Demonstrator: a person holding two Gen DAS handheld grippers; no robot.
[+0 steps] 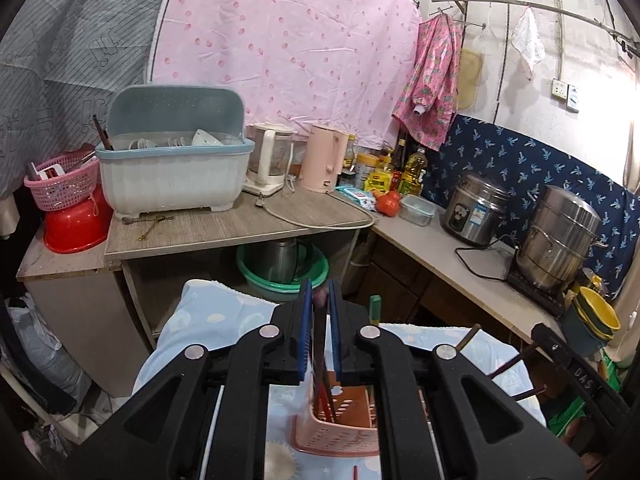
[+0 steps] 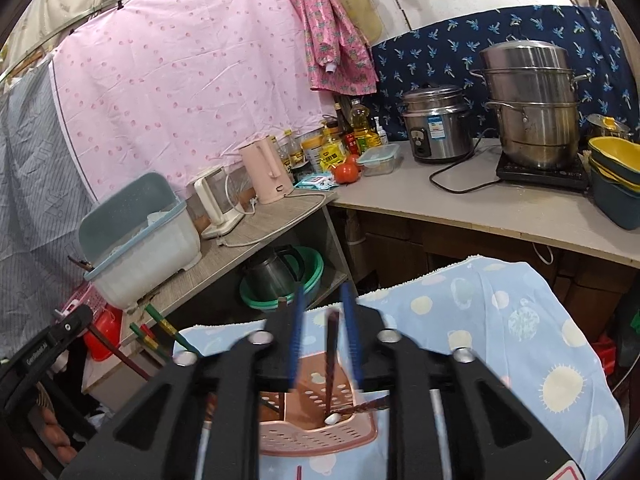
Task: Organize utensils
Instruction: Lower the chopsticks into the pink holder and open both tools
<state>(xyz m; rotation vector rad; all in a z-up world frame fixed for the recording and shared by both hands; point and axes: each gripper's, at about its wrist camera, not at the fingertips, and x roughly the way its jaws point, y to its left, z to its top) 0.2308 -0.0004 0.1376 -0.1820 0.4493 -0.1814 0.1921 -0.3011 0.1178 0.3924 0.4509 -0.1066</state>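
Observation:
A pink perforated utensil holder [image 1: 340, 436] [image 2: 316, 436] stands on a light blue patterned cloth [image 1: 208, 320] [image 2: 500, 320], right below both grippers. My left gripper [image 1: 320, 292] has a narrow gap between its blue pads. Dark chopsticks [image 1: 320, 344] run through that gap down into the holder, with a sliver of space beside them. My right gripper [image 2: 324, 296] is open, blurred, and a dark chopstick [image 2: 331, 356] stands loose between its pads with its tip in the holder. Another chopstick [image 2: 364, 405] lies across the holder's rim beside a small white piece [image 2: 332, 419].
Green chopsticks [image 2: 160, 324] and a red stick [image 2: 116, 352] poke up at the left. A dish box [image 1: 172, 176], blender [image 1: 268, 160] and pink kettle [image 1: 324, 160] crowd the side table. On the counter [image 2: 460, 208] stand a rice cooker [image 2: 436, 124] and steamer pot [image 2: 528, 108].

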